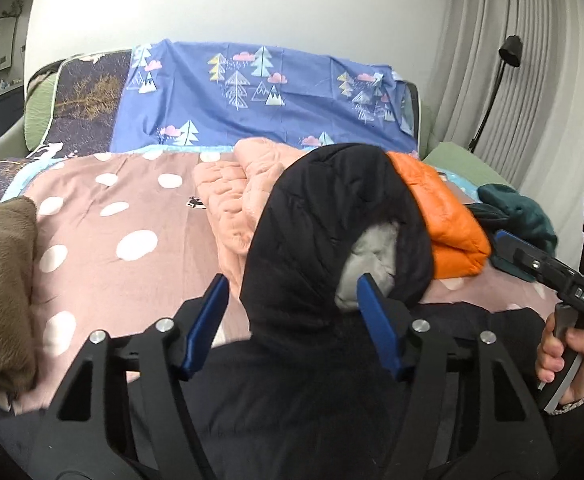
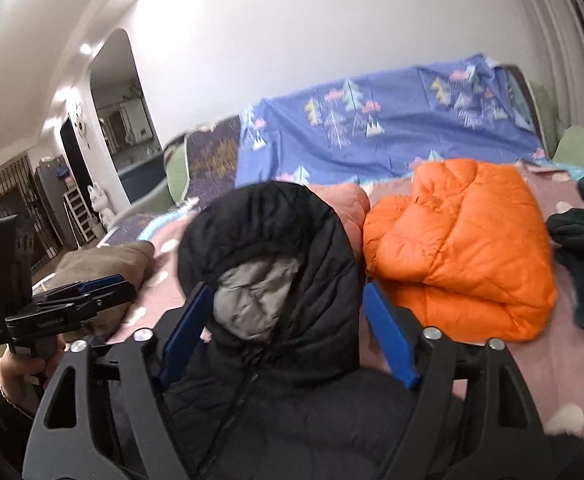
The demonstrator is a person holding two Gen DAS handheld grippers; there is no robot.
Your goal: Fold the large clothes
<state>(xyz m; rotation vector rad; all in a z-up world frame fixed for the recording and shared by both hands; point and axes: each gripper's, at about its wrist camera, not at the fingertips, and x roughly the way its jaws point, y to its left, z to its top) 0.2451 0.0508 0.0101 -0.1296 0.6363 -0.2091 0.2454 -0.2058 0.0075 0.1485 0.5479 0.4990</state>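
While black hooded jacket (image 1: 332, 216) lies on bed's pink dotted sheet (image 1: 104, 220), left tool (image 1: 292, 320) spread, hood between blue fingers, grip unclear. Right wrist view: right tool (image 2: 288, 332) spread around hood; orange jacket (image 2: 460, 252) just beside hood.

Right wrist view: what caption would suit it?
Open tongs straddle a black hooded jacket beside a folded orange jacket on the bed.

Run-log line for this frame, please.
stage: black hooded jacket unfolded on bed | left gripper: open, straddling hood | right gripper: open, straddling hood | orange puffer jacket: folded beside
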